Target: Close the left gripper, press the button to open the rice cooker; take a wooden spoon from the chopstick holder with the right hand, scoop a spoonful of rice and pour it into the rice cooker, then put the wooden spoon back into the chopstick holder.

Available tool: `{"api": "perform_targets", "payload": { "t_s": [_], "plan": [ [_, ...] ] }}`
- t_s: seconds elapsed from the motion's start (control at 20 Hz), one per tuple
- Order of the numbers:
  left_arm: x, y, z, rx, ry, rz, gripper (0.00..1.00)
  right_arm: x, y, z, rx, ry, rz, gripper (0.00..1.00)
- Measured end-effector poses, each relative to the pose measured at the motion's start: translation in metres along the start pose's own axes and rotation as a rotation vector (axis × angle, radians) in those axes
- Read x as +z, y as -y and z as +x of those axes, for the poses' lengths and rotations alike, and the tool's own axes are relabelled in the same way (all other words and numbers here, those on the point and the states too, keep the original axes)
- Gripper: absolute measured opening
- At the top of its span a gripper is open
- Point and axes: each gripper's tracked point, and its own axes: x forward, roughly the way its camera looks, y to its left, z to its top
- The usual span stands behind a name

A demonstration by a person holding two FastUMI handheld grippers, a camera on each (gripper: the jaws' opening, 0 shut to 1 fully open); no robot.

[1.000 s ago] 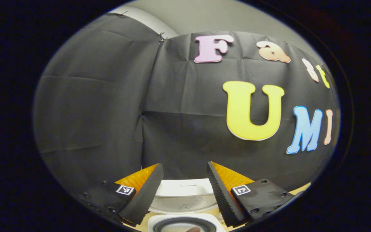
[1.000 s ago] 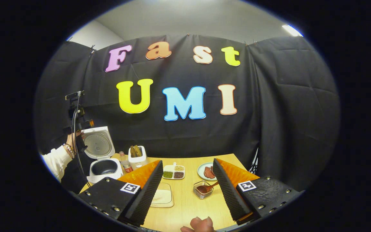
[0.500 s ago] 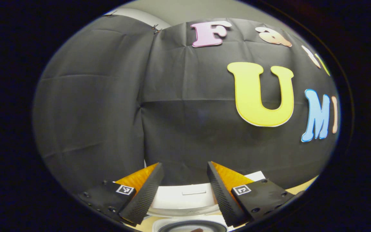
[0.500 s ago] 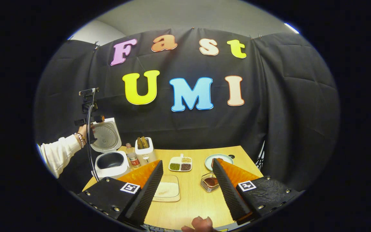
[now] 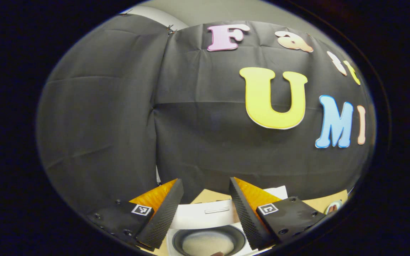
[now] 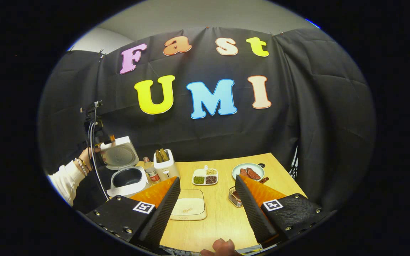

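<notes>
Left gripper (image 5: 205,204) fingers spread, nothing held; open rice cooker (image 5: 208,227) directly below and between them, pot holding rice. Right gripper (image 6: 206,202) fingers spread, empty, above table (image 6: 222,220); chopstick holder (image 6: 165,165) with wooden spoon (image 6: 161,155) far-left, beside cooker.

my right gripper (image 6: 206,202) hangs open over the near edge of the wooden table (image 6: 222,220), nothing between its fingers. far left stands the rice cooker (image 6: 126,179), lid up, with a hand (image 6: 85,158) at the lid. just right of it, the chopstick holder (image 6: 166,165); a flat tray (image 6: 189,208) lies nearer me.
</notes>
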Motion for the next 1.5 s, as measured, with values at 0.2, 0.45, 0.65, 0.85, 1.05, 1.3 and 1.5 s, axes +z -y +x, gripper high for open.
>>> {"api": "perform_targets", "payload": {
  "t_s": [0.2, 0.45, 0.65, 0.85, 1.05, 1.3, 1.5],
  "plan": [
    [-0.050, 0.010, -0.041, -0.043, -0.036, 0.011, 0.92, -0.007, -0.003, 0.003, 0.012, -0.009, -0.002, 0.95],
    [-0.167, 0.013, -0.055, -0.054, -0.253, -0.001, 0.94, -0.019, -0.009, 0.006, 0.024, -0.038, -0.003, 0.95],
    [-0.206, 0.025, -0.056, -0.046, -0.148, 0.119, 0.91, -0.024, -0.010, 0.007, 0.028, -0.050, 0.012, 0.95],
    [-0.214, 0.023, -0.069, -0.053, -0.173, 0.076, 0.95, -0.028, -0.007, 0.006, 0.021, -0.052, 0.023, 0.95],
    [-0.216, 0.031, -0.071, -0.098, -0.259, 0.117, 0.92, -0.031, -0.004, 0.004, 0.023, -0.051, 0.042, 0.95],
    [-0.212, 0.037, -0.092, -0.113, -0.309, 0.113, 0.97, -0.033, -0.006, 0.000, 0.039, -0.067, 0.034, 0.95],
    [-0.182, 0.052, -0.129, -0.156, -0.272, 0.096, 0.95, -0.033, 0.001, -0.002, 0.066, -0.063, 0.002, 0.95]
  ]
}}
